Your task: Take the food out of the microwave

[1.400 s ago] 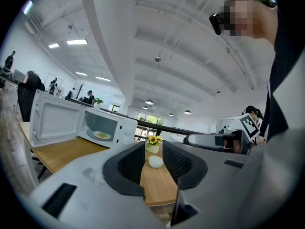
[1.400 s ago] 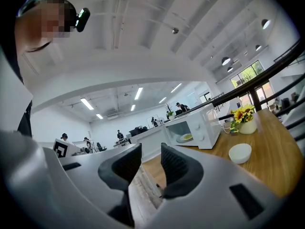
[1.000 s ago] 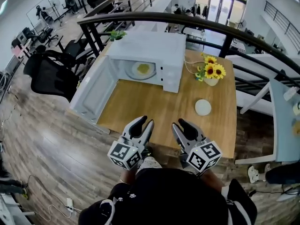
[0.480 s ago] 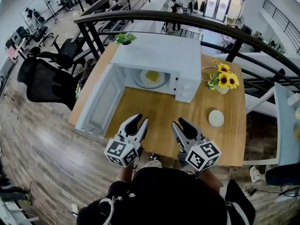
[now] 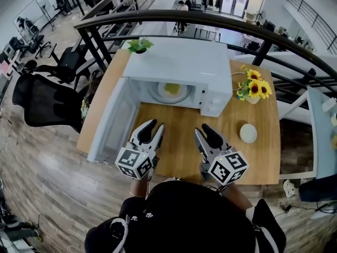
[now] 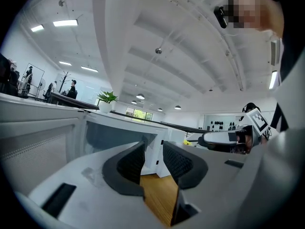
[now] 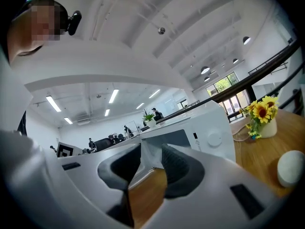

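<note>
Head view: white microwave [image 5: 179,67] sits at the back of the wood tabletop [image 5: 179,123], w/ its door [image 5: 111,126] swung open to the left. The food [image 5: 171,88], a yellow heap on a plate, is inside the cavity on the turntable. Left gripper [image 5: 151,125] and right gripper [image 5: 203,130] are side by side at the near edge. Both point at the microwave, w/ a stretch of tabletop btwn them and the cavity. The open door is just beside the left gripper. Sunflowers [image 5: 253,90] and a small round white thing [image 5: 248,133] sit right of the microwave. A potted plant [image 5: 139,45] and black railing [image 5: 221,22] are behind it, office chairs [image 5: 45,96] on the floor at left.

Left gripper view: jaws apart, released, only tabletop showing in the gap. Microwave front is ahead, door panel on the left.

Right gripper view: jaws apart, released. Microwave control panel is ahead, sunflowers and the round white thing off to the right.
</note>
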The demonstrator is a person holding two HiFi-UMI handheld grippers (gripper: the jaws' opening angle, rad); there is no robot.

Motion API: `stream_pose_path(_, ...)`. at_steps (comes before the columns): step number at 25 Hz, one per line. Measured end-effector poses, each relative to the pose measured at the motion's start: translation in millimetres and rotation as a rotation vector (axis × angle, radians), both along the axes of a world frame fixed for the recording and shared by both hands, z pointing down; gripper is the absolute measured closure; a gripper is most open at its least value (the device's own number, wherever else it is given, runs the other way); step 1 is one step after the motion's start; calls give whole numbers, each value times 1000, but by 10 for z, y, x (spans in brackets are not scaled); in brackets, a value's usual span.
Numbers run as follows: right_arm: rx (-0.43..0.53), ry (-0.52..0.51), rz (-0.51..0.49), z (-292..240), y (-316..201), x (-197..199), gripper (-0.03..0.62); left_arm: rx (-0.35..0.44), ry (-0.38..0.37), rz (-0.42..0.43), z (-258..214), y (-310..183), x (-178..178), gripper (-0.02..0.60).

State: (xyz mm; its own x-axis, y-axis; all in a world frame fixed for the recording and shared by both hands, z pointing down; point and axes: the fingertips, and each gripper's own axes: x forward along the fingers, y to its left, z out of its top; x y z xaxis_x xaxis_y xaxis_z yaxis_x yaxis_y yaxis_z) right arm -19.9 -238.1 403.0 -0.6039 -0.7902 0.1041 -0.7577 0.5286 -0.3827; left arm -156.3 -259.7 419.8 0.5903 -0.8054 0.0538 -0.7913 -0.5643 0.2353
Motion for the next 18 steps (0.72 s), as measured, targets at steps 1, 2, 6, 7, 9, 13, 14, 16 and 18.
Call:
stream_pose_path(1,-1,-1,9,6,-38,-13,454,-1,-4,6,9,-47,-13,483)
stream_pose_path(2,-1,0,16,12,-77,-24,451,-3,-7,12,20,-94,-25,482)
stream_pose_path(6,-9,0,48,56,-233,-47,450,-5,-19,21,52,-287,-86,479)
stream_pose_path(7,-12,-1,54,67,-275,-53,450,-3,-22,22,53,-340,-103,479)
stream_pose_path(9,-18,0,61,86,-358,-73,450,-1,-30,22,63,-441,-129,477)
stream_pose_path(13,-35,10,67,141,-532,-145,450,-19,-46,16,135,-632,-193,476)
stream_pose_path(14,-39,15,66,157,-579,-169,448,-23,-49,11,153,-681,-209,474)
stream_pose_path(16,-47,31,64,197,-685,-216,445,-34,-54,3,201,-786,-231,472)
stream_pose_path(18,-62,45,68,262,-795,-250,442,-55,-60,0,282,-888,-234,468)
